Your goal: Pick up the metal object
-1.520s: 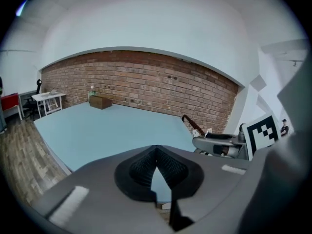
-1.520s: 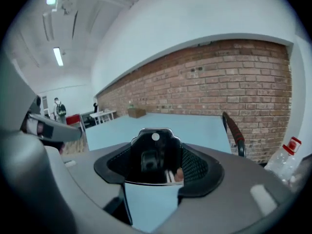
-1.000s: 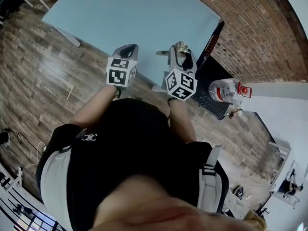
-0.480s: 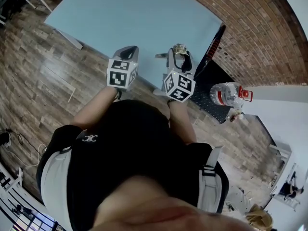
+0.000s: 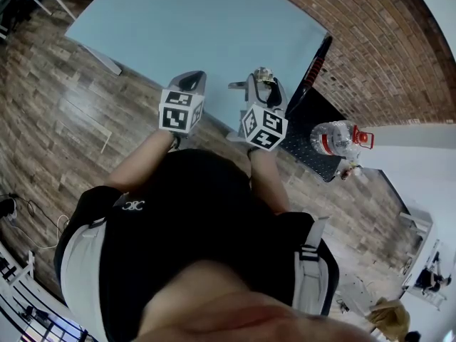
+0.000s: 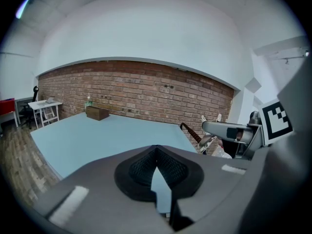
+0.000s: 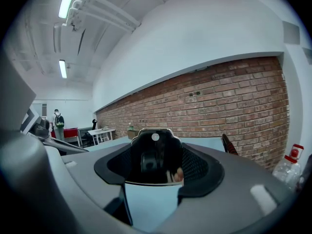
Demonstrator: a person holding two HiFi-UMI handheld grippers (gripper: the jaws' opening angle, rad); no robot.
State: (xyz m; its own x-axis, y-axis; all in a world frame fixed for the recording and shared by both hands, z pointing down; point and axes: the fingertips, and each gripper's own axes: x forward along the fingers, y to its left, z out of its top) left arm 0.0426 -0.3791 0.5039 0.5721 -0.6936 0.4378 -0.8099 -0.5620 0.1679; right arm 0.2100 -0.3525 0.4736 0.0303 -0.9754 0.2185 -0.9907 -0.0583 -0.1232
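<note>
Brick wall point(image 5: 370, 41), wooden floor point(image 5: 57, 112)

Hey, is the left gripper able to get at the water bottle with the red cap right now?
Probably not directly. The water bottle is off to the right, and the right gripper, closed on the metal object, sits between it and the left gripper, whose jaws are shut.

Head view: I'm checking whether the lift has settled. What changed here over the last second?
Almost nothing. The right gripper, with the metal object clamped between its jaws, edged slightly towards the left gripper. Nothing was taken hold of or let go. The left gripper stays shut and empty, and the blue table and the water bottle stayed put.
</note>
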